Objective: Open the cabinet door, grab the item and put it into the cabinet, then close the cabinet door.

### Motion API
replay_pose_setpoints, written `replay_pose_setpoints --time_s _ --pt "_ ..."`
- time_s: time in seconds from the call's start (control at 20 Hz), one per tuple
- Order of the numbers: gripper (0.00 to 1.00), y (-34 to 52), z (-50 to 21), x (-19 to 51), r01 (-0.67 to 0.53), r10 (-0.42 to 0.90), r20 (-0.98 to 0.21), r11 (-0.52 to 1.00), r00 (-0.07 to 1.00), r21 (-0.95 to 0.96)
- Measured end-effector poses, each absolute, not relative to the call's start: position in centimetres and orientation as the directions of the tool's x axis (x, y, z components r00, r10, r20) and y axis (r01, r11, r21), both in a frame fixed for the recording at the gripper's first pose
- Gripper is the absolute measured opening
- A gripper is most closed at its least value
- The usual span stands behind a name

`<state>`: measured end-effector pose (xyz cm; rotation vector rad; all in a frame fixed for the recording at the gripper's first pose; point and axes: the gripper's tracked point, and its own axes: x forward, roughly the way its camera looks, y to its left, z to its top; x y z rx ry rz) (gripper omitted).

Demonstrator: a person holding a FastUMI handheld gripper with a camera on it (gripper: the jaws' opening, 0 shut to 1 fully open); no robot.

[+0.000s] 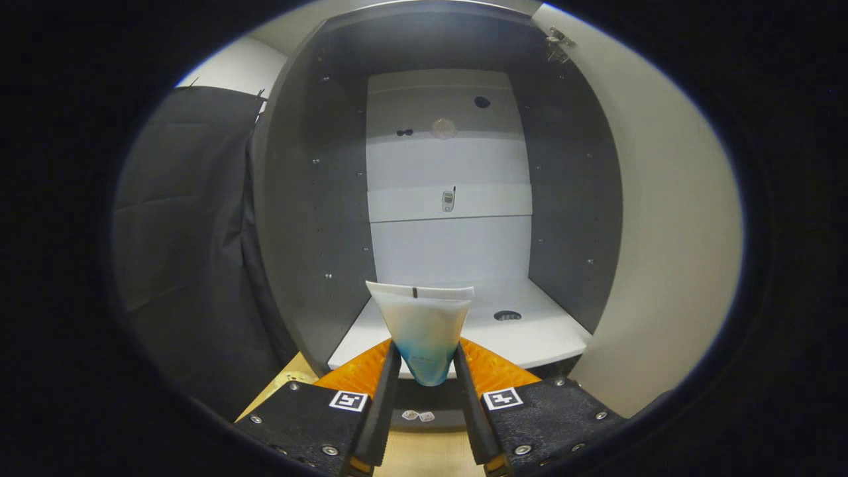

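Gripper view: my gripper [427, 371] is clamped on the tube [422, 328], both fingers [383, 404] pressing its sides. Tube's long axis runs straight up, flat crimped end on top, narrow bluish end down between the fingers. It sits just in front of the cabinet [311, 199], over the front edge of the white shelf [536, 338]. Cabinet is open, door [662, 218] swung out to the right. On that shelf I can see just a small round hole, otherwise bare.
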<state>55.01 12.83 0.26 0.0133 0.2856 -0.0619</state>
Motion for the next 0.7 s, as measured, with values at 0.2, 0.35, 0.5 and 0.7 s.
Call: replay_pose_setpoints --time_s 0.2,0.35,0.5,0.7 --pt "0.49 12.4 -1.0 58.7 0.084 -0.080 -0.324 0.997 0.943 -0.002" --pt "0.49 12.0 -2.9 60.8 0.095 -0.095 -0.372 0.995 0.924 -0.018" --pt "0.50 11.6 -3.5 61.6 0.102 -0.109 -0.371 0.994 0.922 -0.038" --pt "0.60 11.2 -3.2 61.4 0.112 -0.120 -0.360 0.993 0.925 -0.043"
